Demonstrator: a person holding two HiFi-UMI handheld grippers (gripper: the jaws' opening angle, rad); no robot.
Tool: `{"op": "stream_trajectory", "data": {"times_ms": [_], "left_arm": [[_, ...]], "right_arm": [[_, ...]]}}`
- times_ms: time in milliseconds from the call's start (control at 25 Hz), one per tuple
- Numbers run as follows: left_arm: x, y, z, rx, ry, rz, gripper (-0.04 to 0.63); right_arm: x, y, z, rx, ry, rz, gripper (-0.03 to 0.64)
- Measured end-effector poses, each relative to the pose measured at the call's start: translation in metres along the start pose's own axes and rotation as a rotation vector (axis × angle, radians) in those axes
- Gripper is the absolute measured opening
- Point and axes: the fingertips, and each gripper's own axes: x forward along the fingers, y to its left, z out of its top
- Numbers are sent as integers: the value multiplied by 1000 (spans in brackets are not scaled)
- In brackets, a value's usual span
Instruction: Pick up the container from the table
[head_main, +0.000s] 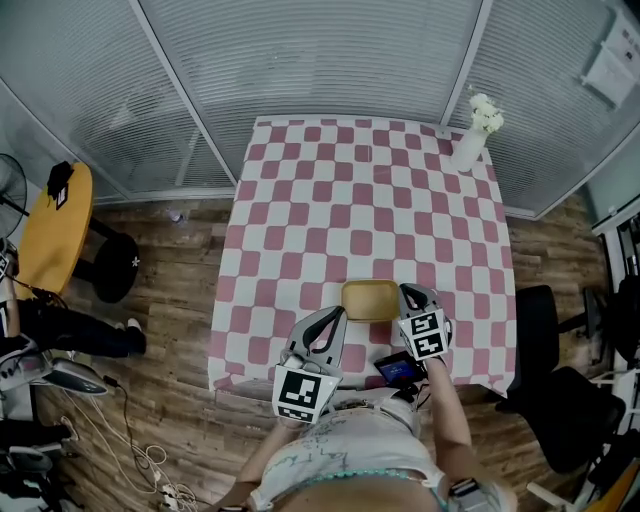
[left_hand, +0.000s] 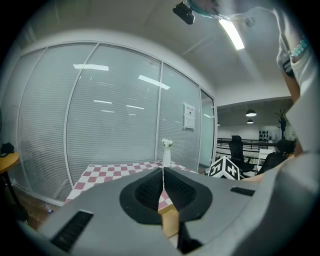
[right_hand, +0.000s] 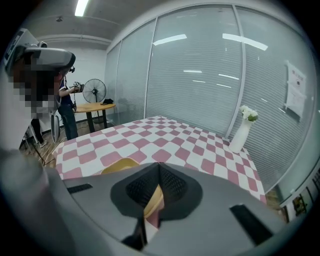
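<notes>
Bench (head_main: 340, 180), pink-and-white check cloth. Far edge sits close to the blind-covered glass wall (head_main: 300, 60). White vase (head_main: 468, 148) with white flowers stands at the far right corner, well apart from everything else. The rest of the cloth is open from the middle to the far edge.

Container (head_main: 370, 298), yellow and shallow, sits near the near edge, a little right of centre, flat on the cloth. Open cloth lies to its left and beyond it.

Off the bench there is wood floor on both sides. A round wooden table (head_main: 55, 228) stands well off to the left and a black chair (head_main: 540, 310) close to the right edge. A small dark device with a lit screen (head_main: 398, 368) is at the near edge, below my right tool.

Left tool (head_main: 338, 315): held low at the near edge, angled forward and right, tip just beside the container's near left corner. In the left gripper view its jaws are together at the tip with nothing held, and the container shows beyond them through the slit lower down.

Right tool (head_main: 408, 292): my forearm reaches in from the near edge, tip just beside the container's right side. In the right gripper view its jaws meet at the tip, gripping nothing; the container's rim shows to their left and through the gap.
</notes>
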Motion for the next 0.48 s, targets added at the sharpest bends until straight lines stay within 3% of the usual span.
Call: {"op": "stream_trajectory", "data": {"times_ms": [480], "left_arm": [[-5,8,-7,-14,14,40,17]], "right_arm": [[27,-1,-41,-7,123,40,-6]]}}
